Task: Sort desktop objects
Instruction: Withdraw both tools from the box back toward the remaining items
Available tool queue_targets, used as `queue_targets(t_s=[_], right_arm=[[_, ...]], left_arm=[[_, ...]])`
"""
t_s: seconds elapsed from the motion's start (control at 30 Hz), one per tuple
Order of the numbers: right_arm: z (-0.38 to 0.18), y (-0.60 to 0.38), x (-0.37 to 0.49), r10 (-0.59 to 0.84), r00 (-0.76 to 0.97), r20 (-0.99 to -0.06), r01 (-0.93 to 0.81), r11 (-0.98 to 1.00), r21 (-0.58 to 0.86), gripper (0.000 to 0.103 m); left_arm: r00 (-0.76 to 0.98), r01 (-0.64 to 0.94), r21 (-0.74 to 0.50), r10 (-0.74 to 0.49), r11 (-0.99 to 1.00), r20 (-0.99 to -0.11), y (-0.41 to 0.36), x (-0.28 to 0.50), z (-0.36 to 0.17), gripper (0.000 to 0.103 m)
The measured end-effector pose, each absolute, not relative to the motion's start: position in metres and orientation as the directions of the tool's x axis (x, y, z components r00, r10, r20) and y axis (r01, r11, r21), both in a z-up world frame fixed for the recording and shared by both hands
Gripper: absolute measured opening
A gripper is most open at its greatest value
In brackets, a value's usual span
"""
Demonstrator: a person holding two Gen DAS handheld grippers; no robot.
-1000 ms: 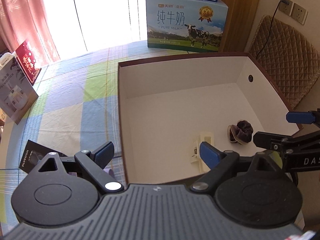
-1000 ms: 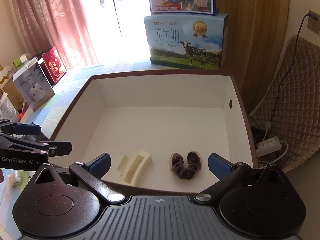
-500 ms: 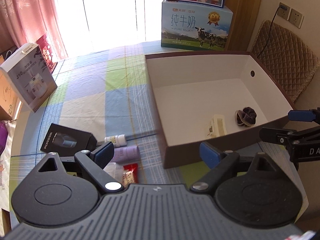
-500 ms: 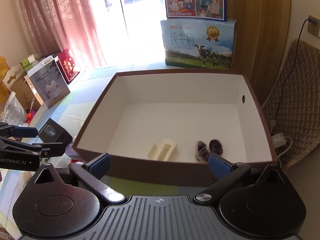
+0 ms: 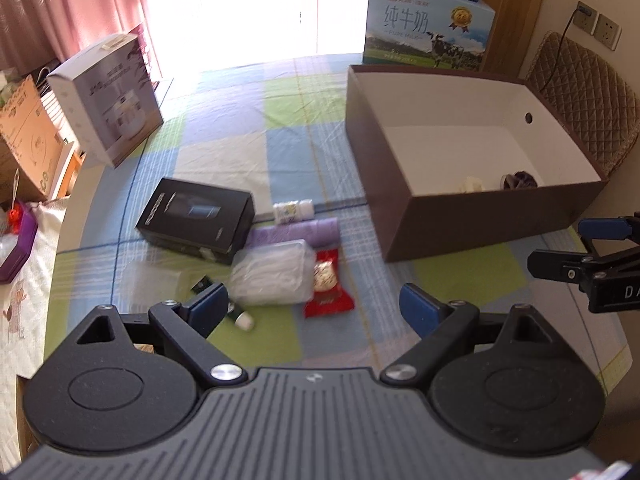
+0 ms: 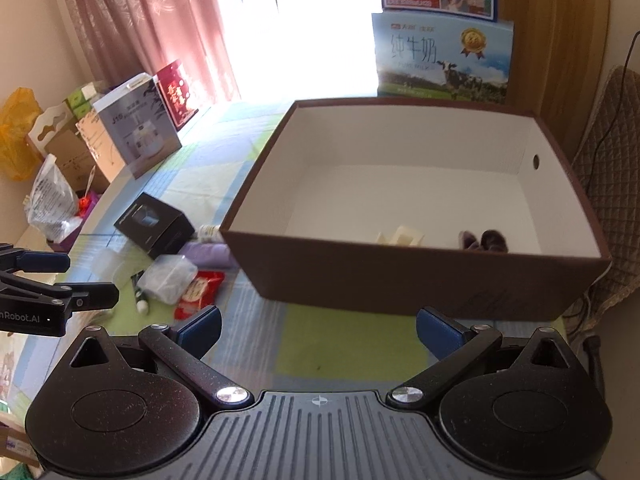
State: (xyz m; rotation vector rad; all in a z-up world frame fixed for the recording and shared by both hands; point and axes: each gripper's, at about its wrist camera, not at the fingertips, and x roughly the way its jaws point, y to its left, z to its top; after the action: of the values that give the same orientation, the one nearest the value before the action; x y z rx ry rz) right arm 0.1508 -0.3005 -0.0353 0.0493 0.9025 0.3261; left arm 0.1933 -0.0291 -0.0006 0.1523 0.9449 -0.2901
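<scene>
**Both tongs spread and empty above a cluttered bench**

Left wrist view. The left tongs point(image 5: 314, 308) fill the lower frame, blue pads spread wide with nothing between them. Beyond them, at centre left, a cluster lies on the checked cloth of the bench point(image 5: 224, 136): a black carton point(image 5: 196, 220), a small white bottle point(image 5: 292, 211) just beside it, a purple roll point(image 5: 296, 234), a clear plastic packet point(image 5: 274, 274) touching a red snack packet point(image 5: 328, 280), and a small dark tube point(image 5: 224, 304) partly behind the left pad. The brown storage box point(image 5: 492, 222), white inside, stands at centre right; a cream plastic piece point(image 5: 472, 183) and a dark scrunchie point(image 5: 520, 180) rest near its front wall. The right tongs point(image 5: 580, 246) enter at the right edge.

Right wrist view. The right tongs point(image 6: 318, 328) are likewise spread and empty, in front of the brown storage box point(image 6: 400, 280). The cluster lies at centre left; the left tongs point(image 6: 68, 280) reach in from the left edge, also spread.
</scene>
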Motion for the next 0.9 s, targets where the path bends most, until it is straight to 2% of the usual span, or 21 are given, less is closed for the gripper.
queue_targets(t_s=[0.9], right_arm=[[-0.072, -0.195, 0.122, 0.398, 0.461, -0.793, -0.366, 0.899, 0.239, 0.101]], left_arm=[[0.503, 0.19, 0.01, -0.089, 0.982, -0.859, 0.089, 0.159, -0.031, 0.09]])
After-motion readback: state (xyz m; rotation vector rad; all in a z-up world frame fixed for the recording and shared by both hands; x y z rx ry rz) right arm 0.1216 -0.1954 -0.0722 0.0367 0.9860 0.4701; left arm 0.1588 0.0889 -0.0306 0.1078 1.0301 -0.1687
